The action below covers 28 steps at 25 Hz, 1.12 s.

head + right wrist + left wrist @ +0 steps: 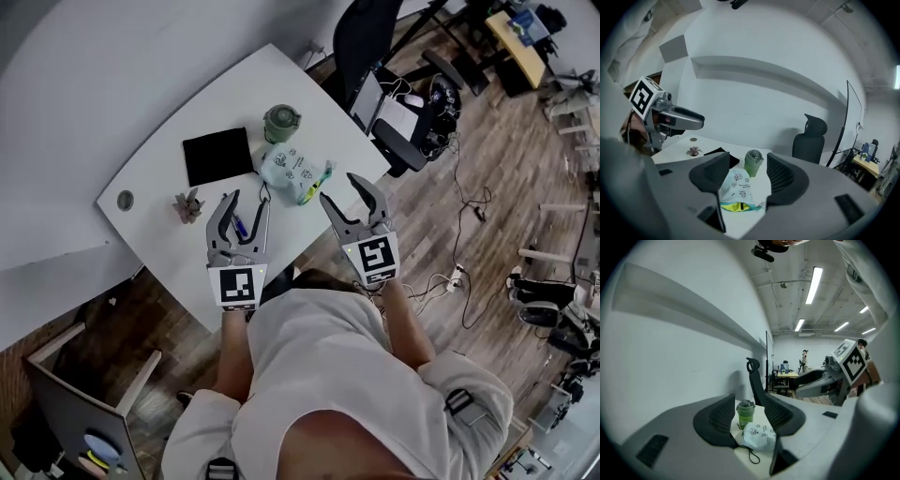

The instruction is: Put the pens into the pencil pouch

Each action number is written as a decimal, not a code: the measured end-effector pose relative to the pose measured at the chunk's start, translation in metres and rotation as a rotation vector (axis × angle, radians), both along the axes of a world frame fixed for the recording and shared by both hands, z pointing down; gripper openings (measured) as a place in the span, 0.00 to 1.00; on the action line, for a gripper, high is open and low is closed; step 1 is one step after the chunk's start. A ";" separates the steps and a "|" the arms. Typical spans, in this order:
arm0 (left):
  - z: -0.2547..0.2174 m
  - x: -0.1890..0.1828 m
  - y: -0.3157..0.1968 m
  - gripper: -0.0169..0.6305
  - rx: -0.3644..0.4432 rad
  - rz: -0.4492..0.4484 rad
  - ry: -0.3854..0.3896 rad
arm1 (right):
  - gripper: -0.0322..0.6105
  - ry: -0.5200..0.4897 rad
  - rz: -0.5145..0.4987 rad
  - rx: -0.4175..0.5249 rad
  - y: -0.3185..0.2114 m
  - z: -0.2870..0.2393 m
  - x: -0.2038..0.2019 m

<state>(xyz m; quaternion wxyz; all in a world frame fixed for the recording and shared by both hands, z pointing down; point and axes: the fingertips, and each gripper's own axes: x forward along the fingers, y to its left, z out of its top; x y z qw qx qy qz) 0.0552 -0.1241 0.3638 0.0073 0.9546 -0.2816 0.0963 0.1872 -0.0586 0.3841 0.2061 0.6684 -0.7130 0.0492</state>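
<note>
White table (159, 187) in an office room | head view: left gripper (250, 199) wide, nothing held, pen (240, 225) on table by it; right gripper (338, 186) wide, empty | left gripper view: pencil pouch (759, 437) just ahead | right gripper view: pouch mouth open | pen not in yet

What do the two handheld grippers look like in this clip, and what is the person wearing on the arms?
The left gripper and right gripper are matching grey, each with two curved jaws faced with dark ribbed pads and a white cube bearing black square markers. The person wears a light short-sleeved top.
</note>
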 end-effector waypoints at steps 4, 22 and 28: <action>0.032 -0.006 -0.008 0.29 -0.061 -0.018 -0.033 | 0.44 0.018 -0.035 -0.067 -0.010 0.023 -0.006; 0.124 -0.050 0.000 0.23 -0.230 -0.345 -0.177 | 0.40 -0.017 -0.540 -0.216 -0.037 0.105 -0.094; 0.157 -0.060 0.016 0.20 -0.306 -0.444 -0.232 | 0.39 -0.029 -0.669 -0.283 -0.029 0.129 -0.111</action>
